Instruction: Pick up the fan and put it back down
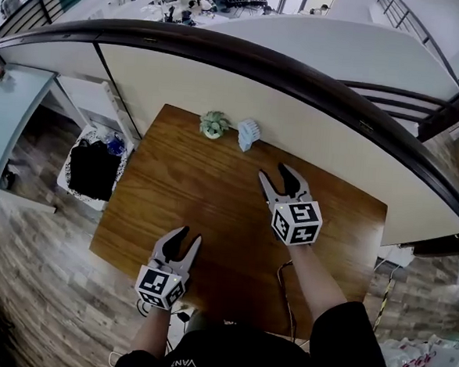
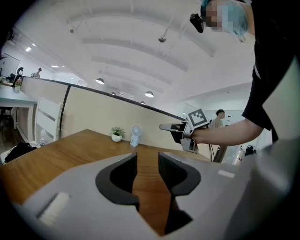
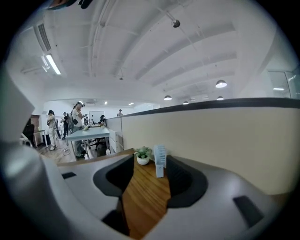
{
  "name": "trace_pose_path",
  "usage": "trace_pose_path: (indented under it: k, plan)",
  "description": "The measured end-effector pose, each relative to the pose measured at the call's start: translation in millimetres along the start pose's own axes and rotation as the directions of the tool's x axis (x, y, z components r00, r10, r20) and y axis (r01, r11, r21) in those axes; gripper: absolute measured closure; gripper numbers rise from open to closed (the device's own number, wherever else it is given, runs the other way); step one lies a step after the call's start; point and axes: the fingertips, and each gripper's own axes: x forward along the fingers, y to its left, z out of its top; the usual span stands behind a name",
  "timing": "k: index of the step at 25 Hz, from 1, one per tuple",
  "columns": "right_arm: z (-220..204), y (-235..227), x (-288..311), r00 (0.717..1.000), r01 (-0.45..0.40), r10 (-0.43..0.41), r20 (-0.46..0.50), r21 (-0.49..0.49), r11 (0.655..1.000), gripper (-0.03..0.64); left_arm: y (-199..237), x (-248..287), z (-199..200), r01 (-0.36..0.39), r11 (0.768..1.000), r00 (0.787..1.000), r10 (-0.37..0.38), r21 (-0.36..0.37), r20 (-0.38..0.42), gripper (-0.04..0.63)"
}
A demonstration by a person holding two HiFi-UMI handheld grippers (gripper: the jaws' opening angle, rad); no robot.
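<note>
Both grippers are hovering closest to me, over the near half of the table [image 1: 174,191]: my left gripper [image 1: 189,235] is hanging by the front edge with its jaws standing wide and nothing between them, and my right gripper [image 1: 275,172] is hovering further out, jaws likewise spread wide and empty. At the far edge the fan [image 1: 249,133] is standing just beside a potted plant [image 1: 214,124], on the plant's right in the head view, close under the partition [image 1: 311,137] and well apart from both grippers. It is standing upright on its base, so its long axis is running vertically, head above handle. From my left gripper the round head is showing nearly full, while from my right gripper it is showing narrow, so I am judging that the face is pointing toward the near-left part of the table; whether that is the blowing side I cannot tell. The right gripper view is framing the fan far ahead in the gap between the jaws, so I am judging the approach to be the step in hand. To do it well, I am advising keeping the jaws wide, coming in level on the plant-free side, closing on the handle below the head, lifting straight up, and setting it down flat
</note>
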Motion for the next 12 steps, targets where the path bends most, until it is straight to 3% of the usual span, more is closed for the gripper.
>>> trace_pose_path:
  k: [4, 12]
  plan:
    - [-3.0, 11.5, -44.7, 1.000, -0.001, 0.001, 0.023, 0.012, 1.000, 0.472, -25.0, -16.3, -1.4, 0.005, 1.000, 1.000, -0.005, 0.022, 0.004, 0.470]
    - [-21.1, 40.1, -137.3, 0.999, -0.006, 0.004, 0.045, 0.045, 0.999, 0.565, -85.0, -57.6, -10.0, 0.028, 0.998, 1.000, -0.028, 0.048, 0.009, 0.520]
